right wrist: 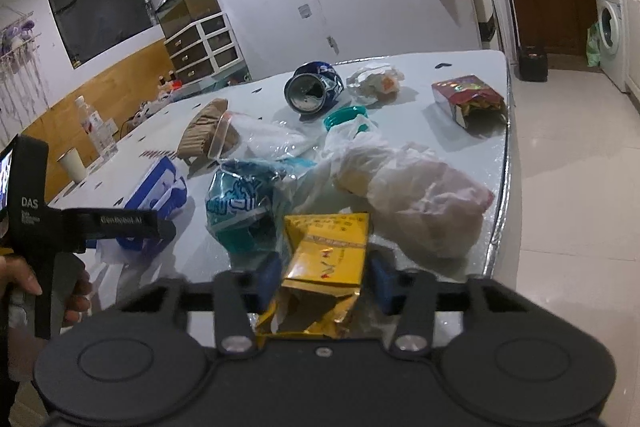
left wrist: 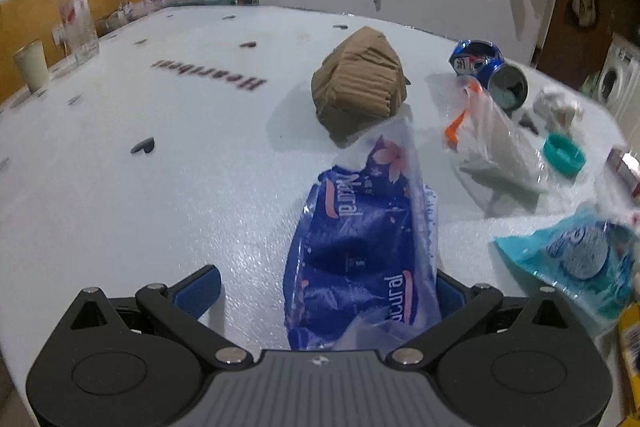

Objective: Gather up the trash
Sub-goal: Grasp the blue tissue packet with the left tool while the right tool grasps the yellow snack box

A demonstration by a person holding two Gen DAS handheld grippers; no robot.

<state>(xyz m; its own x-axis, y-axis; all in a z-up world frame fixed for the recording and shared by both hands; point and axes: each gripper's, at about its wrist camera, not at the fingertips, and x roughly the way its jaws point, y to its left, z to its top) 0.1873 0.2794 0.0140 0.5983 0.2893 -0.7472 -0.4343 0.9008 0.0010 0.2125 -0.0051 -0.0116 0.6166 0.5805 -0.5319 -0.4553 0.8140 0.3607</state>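
My left gripper (left wrist: 320, 287) is open, its jaws on either side of a blue "Natural" tissue wrapper (left wrist: 360, 259) lying on the white table (left wrist: 160, 187). Behind it lie a brown crumpled cardboard lump (left wrist: 360, 83), a clear bag with an orange strip (left wrist: 488, 143), a crushed blue can (left wrist: 488, 67), a teal cap (left wrist: 564, 155) and a light blue wrapper (left wrist: 580, 263). My right gripper (right wrist: 322, 279) is open around a yellow foil packet (right wrist: 328, 247). Beyond it lie a white plastic bag (right wrist: 416, 195), the light blue wrapper (right wrist: 236, 203), the can (right wrist: 312, 87) and a red snack bag (right wrist: 468, 99).
A cup (left wrist: 32, 67) and a clear bottle (left wrist: 80, 23) stand at the table's far left. The table's right edge (right wrist: 506, 167) drops to a tiled floor. A washing machine (right wrist: 610, 27) stands at the far right. The left hand-held gripper body (right wrist: 48, 219) shows in the right wrist view.
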